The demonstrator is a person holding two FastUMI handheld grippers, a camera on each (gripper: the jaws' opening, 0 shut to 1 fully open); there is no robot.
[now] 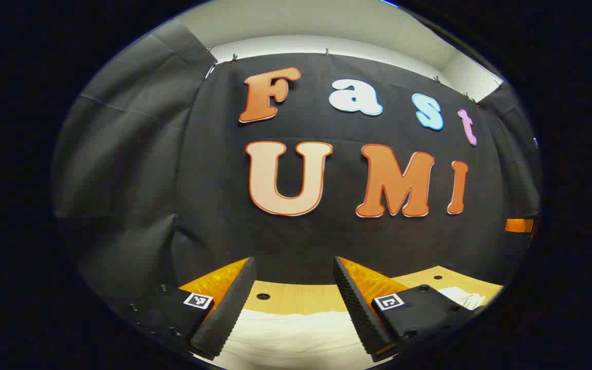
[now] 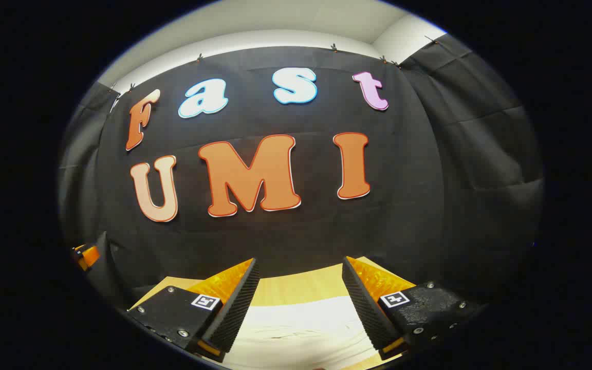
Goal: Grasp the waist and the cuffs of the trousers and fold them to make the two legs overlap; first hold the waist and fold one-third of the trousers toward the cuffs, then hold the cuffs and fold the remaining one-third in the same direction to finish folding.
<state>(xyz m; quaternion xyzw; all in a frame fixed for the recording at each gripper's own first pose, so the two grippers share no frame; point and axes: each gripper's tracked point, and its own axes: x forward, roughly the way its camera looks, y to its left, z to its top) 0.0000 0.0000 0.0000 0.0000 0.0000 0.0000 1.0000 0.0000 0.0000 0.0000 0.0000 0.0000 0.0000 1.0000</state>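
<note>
1. left gripper [image 1: 293, 303]: two wedge-shaped fingers [image 1: 226, 313], inner faces finely ribbed.
2. Each finger sits on a black block [image 1: 424, 308] with screws and a small square black-and-white marker [image 1: 198, 300].
3. right gripper [image 2: 298, 303]: same build, ribbed fingers [image 2: 234, 308], black blocks [image 2: 172, 311] with silver screws, square marker [image 2: 394, 299] on each.

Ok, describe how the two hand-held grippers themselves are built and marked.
Each hand-held gripper, left and right, has two wedge-shaped fingers with ribbed inner pads, backed by translucent orange plates. Black blocks with screws carry small square black-and-white tags.
</note>
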